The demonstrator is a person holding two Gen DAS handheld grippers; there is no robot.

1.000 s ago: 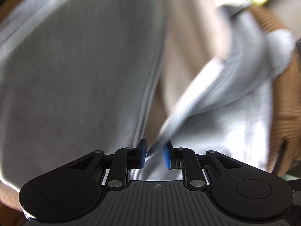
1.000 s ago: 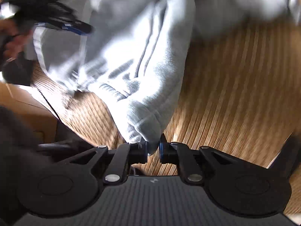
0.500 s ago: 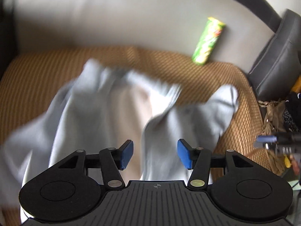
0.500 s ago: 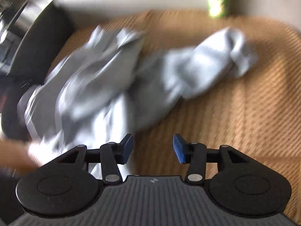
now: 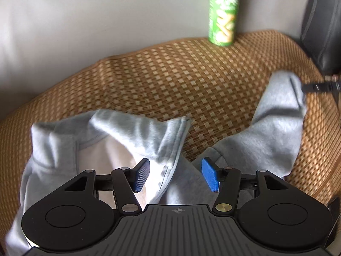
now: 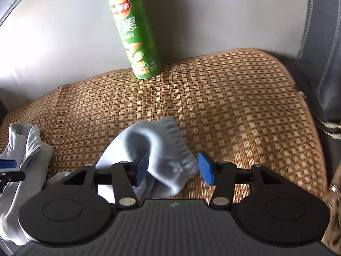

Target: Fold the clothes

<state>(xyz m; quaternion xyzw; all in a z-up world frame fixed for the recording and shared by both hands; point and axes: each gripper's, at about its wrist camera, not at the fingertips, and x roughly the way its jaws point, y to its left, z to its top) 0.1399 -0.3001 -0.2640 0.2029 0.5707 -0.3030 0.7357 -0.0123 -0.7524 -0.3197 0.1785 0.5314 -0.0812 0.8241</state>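
Covering the seat, a woven straw mat in brown and tan checks spreads across both views, with a pale grey sofa backrest rising behind it and a dark cushion at the right edge. On the mat lies a light grey sweatshirt, crumpled and only partly spread: its body and collar sit near the left gripper, the pale inner lining shows through the neck opening, and one sleeve runs out to the right. That sleeve ends in a ribbed cuff, which lies bunched on the mat in the right wrist view.

A green crisp can stands upright at the back of the mat against the backrest, well apart from the garment.

The left gripper hangs over the collar edge with its blue pads spread wide; a fold of fabric runs between them, yet neither pad presses on it. Its jaws have just been opening. The right gripper points down at the cuff, pads likewise apart; the cuff sits between them, close against the left pad, though whether it touches is hard to tell, and it is not clamped. These jaws have just been opening too.

At the left edge of the right wrist view, part of the left gripper shows beside the sweatshirt's body.
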